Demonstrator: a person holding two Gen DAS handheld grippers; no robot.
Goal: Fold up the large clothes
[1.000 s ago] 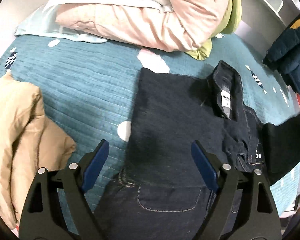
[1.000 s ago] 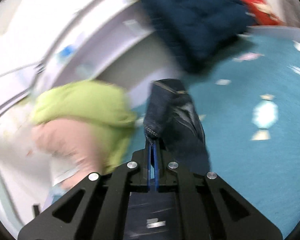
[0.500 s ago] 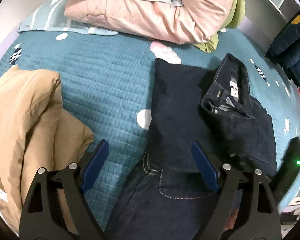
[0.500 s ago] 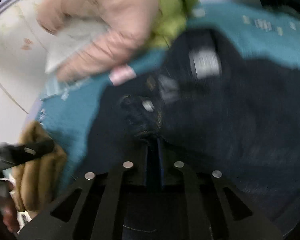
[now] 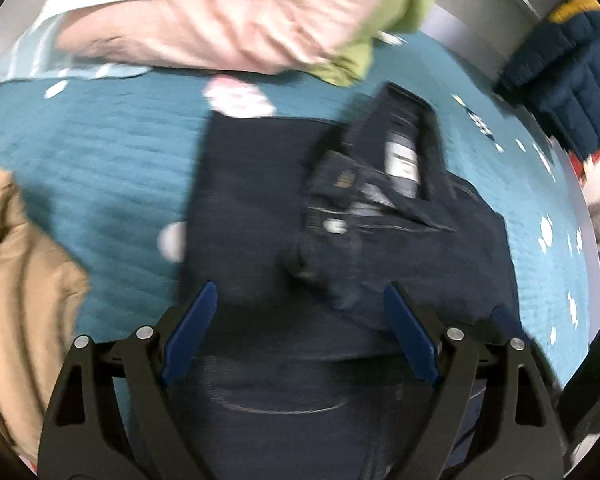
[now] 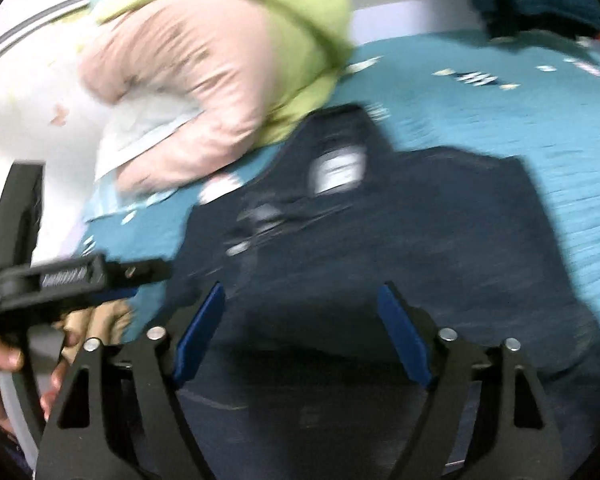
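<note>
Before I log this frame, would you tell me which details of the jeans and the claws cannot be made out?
- Label text on the jeans: motion blur, both views.
- Lower jeans: hidden behind the left claw and right claw.
- Jeans button: a blurred bright spot.
- Tan garment: cut off by the left wrist view's edge.

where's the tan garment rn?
Left wrist view: the tan garment lies at the left edge on the teal quilt, left of the jeans. Right wrist view shows only a scrap, lower left.
</note>
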